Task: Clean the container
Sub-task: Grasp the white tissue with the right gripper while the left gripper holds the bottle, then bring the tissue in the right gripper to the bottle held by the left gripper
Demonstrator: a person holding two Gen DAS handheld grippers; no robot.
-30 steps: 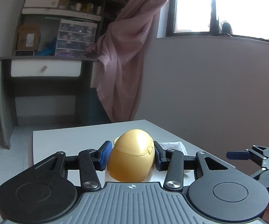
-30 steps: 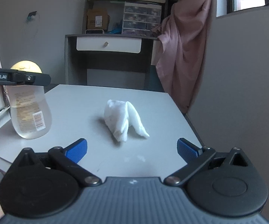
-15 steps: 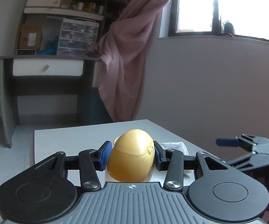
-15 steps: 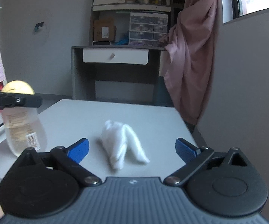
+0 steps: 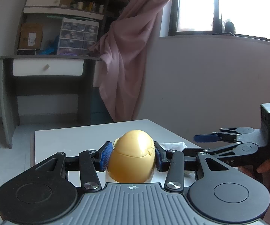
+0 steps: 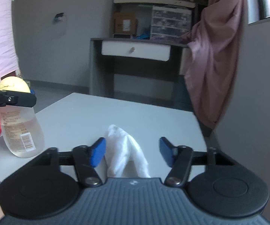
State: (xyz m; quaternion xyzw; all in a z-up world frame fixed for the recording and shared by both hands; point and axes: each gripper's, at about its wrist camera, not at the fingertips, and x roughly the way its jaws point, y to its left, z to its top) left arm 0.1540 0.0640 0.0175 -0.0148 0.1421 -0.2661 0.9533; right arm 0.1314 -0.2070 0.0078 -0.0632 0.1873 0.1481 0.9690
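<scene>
My left gripper (image 5: 132, 156) is clenched on the bottle (image 5: 133, 155), its blue pads pressed against either side of the yellow cap. Seen from my right wrist, the bottle (image 6: 19, 129) stands upright on the table (image 6: 135, 112) near its left edge, clear-bodied with a printed label and barcode, and the left gripper's finger (image 6: 11, 99) crosses it just under the cap.

My right gripper (image 6: 132, 151) is released, jaws spread wide. The white cloth (image 6: 124, 150) lies crumpled on the table between the two pads, closer to the left pad; I cannot tell whether that pad touches it. From the left wrist, the right gripper (image 5: 204, 138) hangs off to the right, over the table's right edge, with my hand (image 5: 266, 166) behind it, and a corner of the cloth (image 5: 172, 145) shows just past the bottle.

Beyond the table stands a dark desk (image 5: 46, 71) with a white drawer. A pink curtain (image 5: 123, 60) hangs beside it, next to a bright window (image 5: 196, 5).
</scene>
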